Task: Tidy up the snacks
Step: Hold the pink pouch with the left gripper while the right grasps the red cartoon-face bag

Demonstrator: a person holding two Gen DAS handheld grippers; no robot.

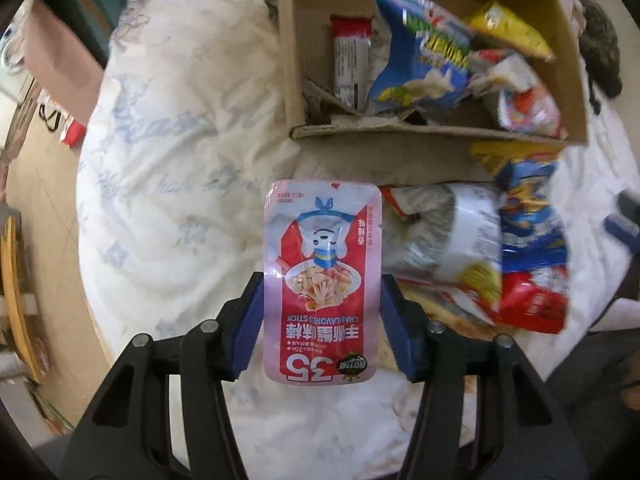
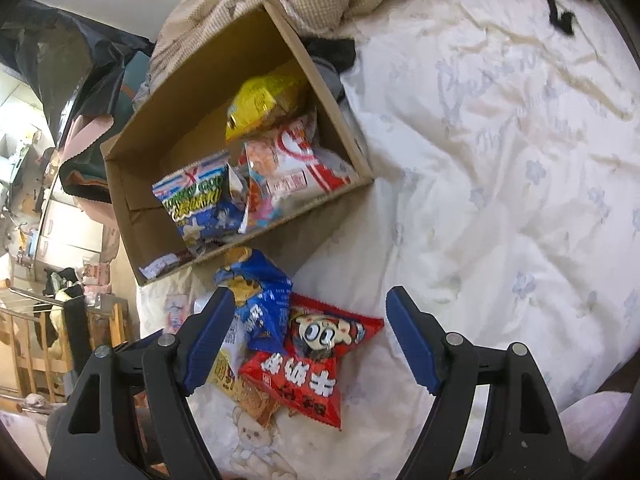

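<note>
Spreading across both views, the white quilted bed [image 2: 500, 200] carries everything. On it sits an open cardboard box [image 2: 132, 216], already holding a blue-and-white bag [image 1: 420, 60], a yellow bag [image 2: 260, 100], a red-and-white pack [image 2: 304, 160] and a slim red-topped bar [image 1: 350, 64]. Just outside the box's near wall lies a loose heap of snacks: a blue bag [image 2: 260, 300], a red cartoon bag [image 2: 312, 356] and a silvery white pack [image 1: 448, 232]. The right gripper [image 2: 308, 340] hangs over this heap, jaws spread wide and holding nothing, the red bag between them. The left gripper [image 1: 322, 320] has its jaws pinching a pink crab-stick pouch [image 1: 322, 276] by both side edges, held above the bed, short of the box.
</note>
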